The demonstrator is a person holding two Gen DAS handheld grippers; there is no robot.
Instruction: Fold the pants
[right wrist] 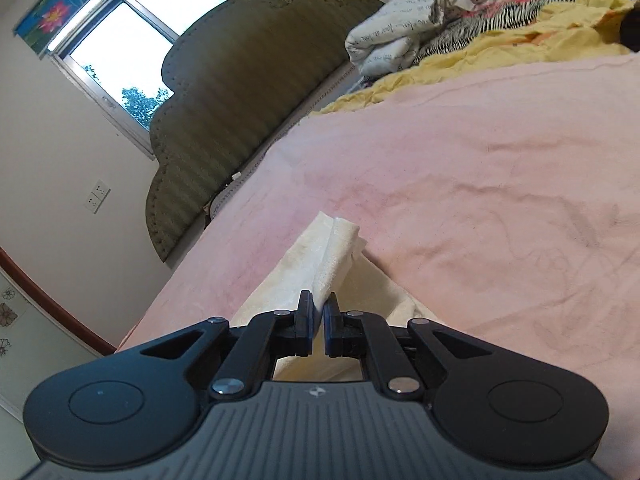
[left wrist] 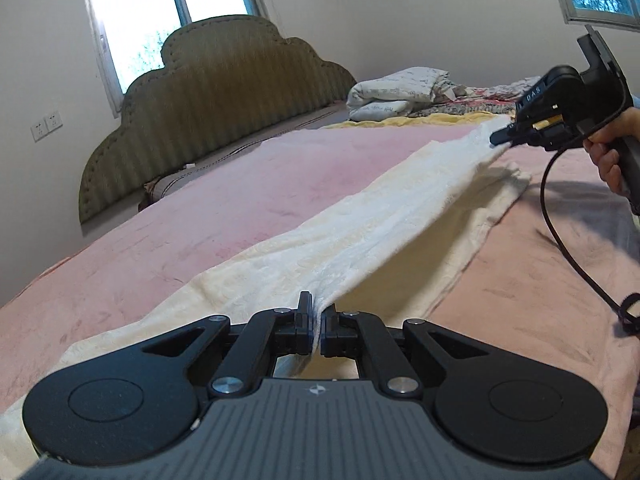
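Note:
Cream-white pants [left wrist: 360, 216] lie lengthwise on a pink blanket, with their upper layer lifted and stretched taut between both grippers. My left gripper [left wrist: 318, 312] is shut on the near end of the cloth. In the left wrist view my right gripper [left wrist: 498, 138] pinches the far end, held in a person's hand [left wrist: 608, 156]. The right wrist view shows that right gripper [right wrist: 319, 308] shut on a bunched fold of the pants [right wrist: 328, 256], raised off the blanket. A lower layer of the pants rests flat underneath.
The pink blanket [left wrist: 200, 208] covers the bed, with an olive scalloped headboard [left wrist: 216, 92] at the back. Folded bedding [left wrist: 396, 92] and a yellow cover [right wrist: 520, 44] pile up at the far side. A black cable [left wrist: 560, 220] hangs from the right gripper.

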